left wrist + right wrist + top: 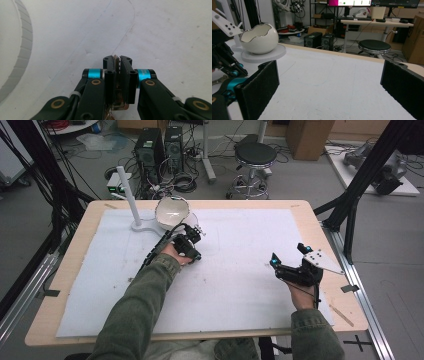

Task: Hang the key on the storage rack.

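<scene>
Left gripper view shows our left gripper (117,62) clamped on a thin metallic thing (115,82); next we carry it toward the egg-shaped bowl (172,213) at twelve o'clock, right gripper (289,256) idle, jaws apart

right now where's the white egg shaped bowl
In the high view the white egg-shaped bowl sits on a round white stand base at the table's far left, beside a white post, just beyond the left tongs.

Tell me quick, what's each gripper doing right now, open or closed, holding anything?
Left gripper: closed on a small thin metallic item; what it is cannot be told.
Right gripper: open, nothing between its fingers.
</scene>
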{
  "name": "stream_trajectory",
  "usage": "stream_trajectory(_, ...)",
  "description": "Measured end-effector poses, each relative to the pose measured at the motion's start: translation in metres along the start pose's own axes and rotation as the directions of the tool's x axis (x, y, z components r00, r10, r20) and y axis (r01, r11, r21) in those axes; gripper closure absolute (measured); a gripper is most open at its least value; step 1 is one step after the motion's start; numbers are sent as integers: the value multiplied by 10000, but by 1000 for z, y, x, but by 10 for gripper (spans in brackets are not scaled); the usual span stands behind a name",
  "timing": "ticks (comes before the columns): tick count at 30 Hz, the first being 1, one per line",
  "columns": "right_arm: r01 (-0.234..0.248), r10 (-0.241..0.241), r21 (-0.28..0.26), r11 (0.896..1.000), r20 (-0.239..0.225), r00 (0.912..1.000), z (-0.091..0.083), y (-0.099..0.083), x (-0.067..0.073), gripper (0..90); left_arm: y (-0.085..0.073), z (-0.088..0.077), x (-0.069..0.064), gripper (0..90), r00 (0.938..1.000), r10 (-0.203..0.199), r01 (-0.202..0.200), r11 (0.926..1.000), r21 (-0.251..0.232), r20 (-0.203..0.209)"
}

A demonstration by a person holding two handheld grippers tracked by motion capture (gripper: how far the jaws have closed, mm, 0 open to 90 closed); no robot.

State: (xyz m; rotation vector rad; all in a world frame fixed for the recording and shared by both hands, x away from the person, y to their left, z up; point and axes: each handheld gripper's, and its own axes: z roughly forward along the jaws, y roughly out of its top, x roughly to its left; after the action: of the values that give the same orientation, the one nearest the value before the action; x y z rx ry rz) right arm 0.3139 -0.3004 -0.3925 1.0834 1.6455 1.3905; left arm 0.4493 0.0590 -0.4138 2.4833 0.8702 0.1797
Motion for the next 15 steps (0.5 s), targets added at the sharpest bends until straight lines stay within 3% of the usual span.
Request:
stream_trajectory(11, 16, -16, -26, 10000, 43, 10000, -1, 0, -1, 8, 0, -22, 1, 828, 9999, -78, 82, 9983, -571, 77)
stream_trajectory(15, -16, 16, -26, 10000, 31, 10000, -2, 0, -1, 8, 0, -34, 3, 828, 9998, -159, 166, 9948, -1004, 86)
